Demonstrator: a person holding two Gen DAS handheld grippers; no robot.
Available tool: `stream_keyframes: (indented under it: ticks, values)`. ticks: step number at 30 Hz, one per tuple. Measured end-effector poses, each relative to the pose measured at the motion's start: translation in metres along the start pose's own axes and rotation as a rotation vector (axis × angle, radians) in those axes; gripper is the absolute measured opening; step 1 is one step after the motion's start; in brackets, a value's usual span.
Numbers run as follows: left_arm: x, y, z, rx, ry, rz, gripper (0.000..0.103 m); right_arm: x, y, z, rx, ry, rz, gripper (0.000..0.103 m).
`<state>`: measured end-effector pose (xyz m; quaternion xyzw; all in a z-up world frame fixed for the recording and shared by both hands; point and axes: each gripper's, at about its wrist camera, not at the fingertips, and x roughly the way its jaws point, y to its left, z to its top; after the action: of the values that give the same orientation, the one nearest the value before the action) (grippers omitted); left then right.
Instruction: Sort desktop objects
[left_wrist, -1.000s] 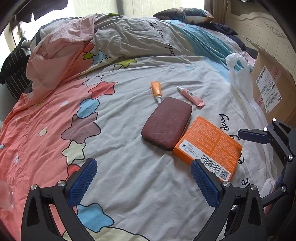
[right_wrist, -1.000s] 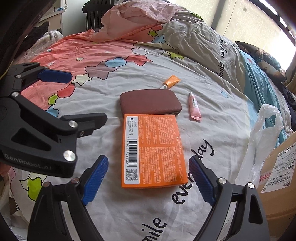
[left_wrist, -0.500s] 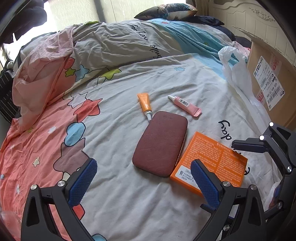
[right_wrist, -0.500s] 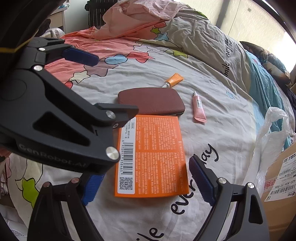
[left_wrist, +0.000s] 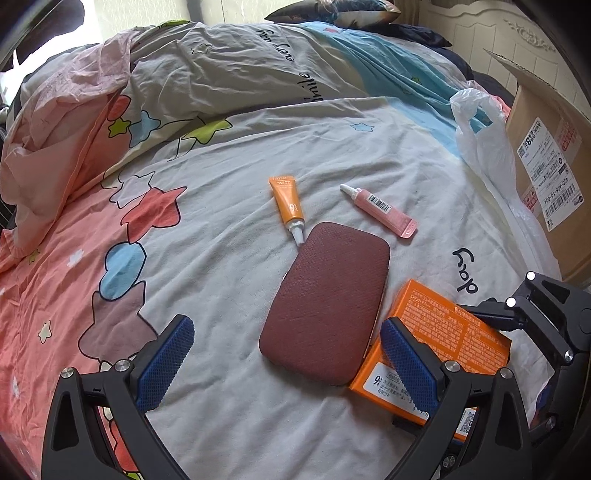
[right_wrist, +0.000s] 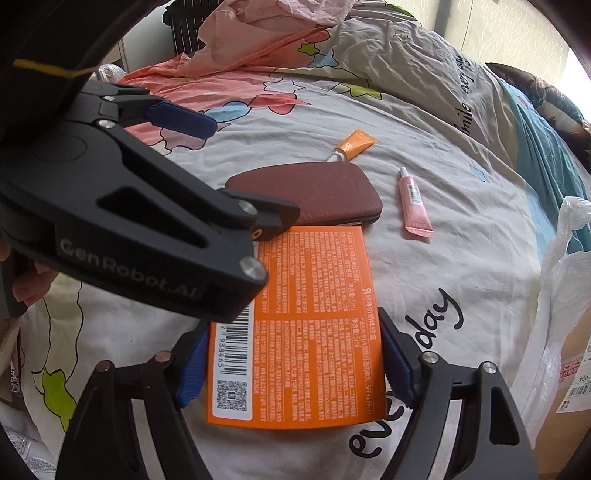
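As the right gripper (right_wrist: 291, 365) is moved in, the orange box (right_wrist: 310, 325) is now framed.
The box is not yet squeezed; the left gripper (left_wrist: 284, 363) is held wide.

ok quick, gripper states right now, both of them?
Left gripper: open, holding nothing, hovering over the maroon case.
Right gripper: jaws on both long edges of the orange box; a firm clamp cannot be told.

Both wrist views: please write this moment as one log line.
right gripper: astride orange box, grip unclear | left gripper: open over brown case | tubes: untouched
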<state>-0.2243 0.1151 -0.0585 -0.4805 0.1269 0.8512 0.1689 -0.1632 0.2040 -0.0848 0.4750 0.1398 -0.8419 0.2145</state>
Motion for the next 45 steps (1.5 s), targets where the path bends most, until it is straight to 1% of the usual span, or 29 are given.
stream_keyframes:
  ticks: [4,8,11,21,25,26,27,28,29,31,32,35,39,45]
  values:
    - [0.002,-0.002,0.002,0.004,0.004,-0.019,0.103,-0.009,0.002,-0.006,0.003,-0.005,0.024,0.075]
    - [0.008,-0.009,0.003,0.031,0.017,-0.007,0.103,-0.023,0.008,-0.016,-0.008,-0.022,0.031,0.075]
    - [0.013,-0.013,0.003,0.043,0.025,-0.001,0.103,-0.028,0.010,-0.021,-0.013,-0.024,0.020,0.075]
    - [0.026,-0.015,0.007,0.031,0.037,0.000,0.103,-0.027,-0.001,-0.026,0.014,-0.021,0.028,0.075]
    - [0.027,-0.016,0.008,0.022,0.013,0.020,0.103,-0.028,-0.002,-0.029,0.018,-0.020,0.031,0.075]
    - [0.029,-0.017,0.009,0.023,0.030,0.017,0.100,-0.027,0.000,-0.026,0.026,-0.020,0.026,0.075]
    - [0.031,-0.018,0.009,0.023,0.047,0.014,0.090,-0.026,0.002,-0.024,0.033,-0.021,0.021,0.075]
    - [0.030,-0.018,0.009,0.018,0.059,-0.013,0.077,-0.026,0.002,-0.025,0.034,-0.022,0.020,0.075]
    - [0.029,-0.019,0.009,0.012,0.070,-0.040,0.075,-0.027,0.002,-0.025,0.034,-0.022,0.019,0.075]
    - [0.023,-0.024,0.007,0.048,0.084,-0.026,0.069,-0.030,0.002,-0.027,0.038,-0.024,0.014,0.075]
    - [0.020,-0.027,0.005,0.071,0.087,-0.021,0.069,-0.031,0.002,-0.028,0.040,-0.025,0.011,0.075]
    - [0.010,-0.033,0.000,0.090,0.084,-0.016,0.068,-0.035,0.001,-0.029,0.047,-0.028,0.004,0.075]
    - [-0.003,-0.033,-0.004,0.077,0.069,-0.032,0.068,-0.040,0.002,-0.031,0.055,-0.033,-0.008,0.075]
    - [-0.020,-0.031,-0.004,0.063,0.053,-0.035,0.066,-0.051,0.002,-0.033,0.064,-0.042,-0.030,0.075]
